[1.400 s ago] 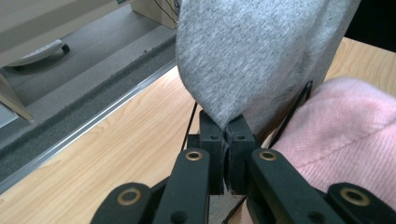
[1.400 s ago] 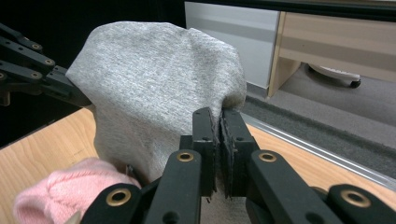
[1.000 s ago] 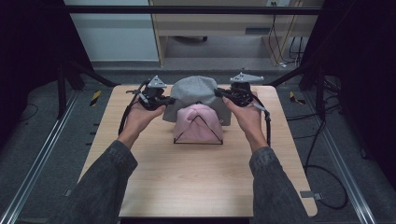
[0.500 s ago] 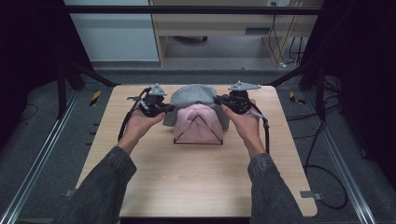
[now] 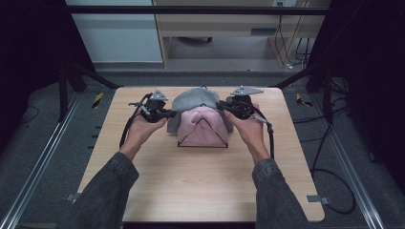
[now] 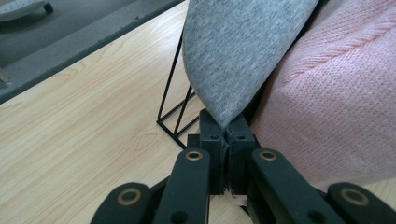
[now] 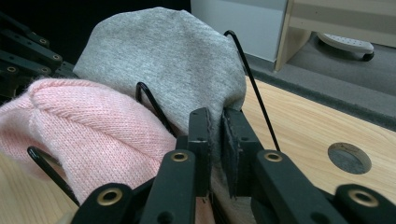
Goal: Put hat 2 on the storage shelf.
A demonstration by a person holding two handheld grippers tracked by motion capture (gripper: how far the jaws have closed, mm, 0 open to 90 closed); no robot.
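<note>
So both grippers are pinching the soft grey knit hat (image 5: 193,98) at its hem, left gripper (image 5: 168,113) and right gripper (image 5: 223,106) pulling it down over the black wire rack (image 5: 203,134) behind the pink knitted hat (image 5: 203,125) near the wooden table's (image 5: 200,186) far edge, so next I'd guess they're letting go evenly.

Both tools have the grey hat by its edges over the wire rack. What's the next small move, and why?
Probably let go with the right tool, then the left tool. The grey hat already sits low on the wire rack behind the pink hat. The left tool is shut on its edge. The right tool's jaws have just been opening, with the cloth between them, so the release seems begun.
</note>
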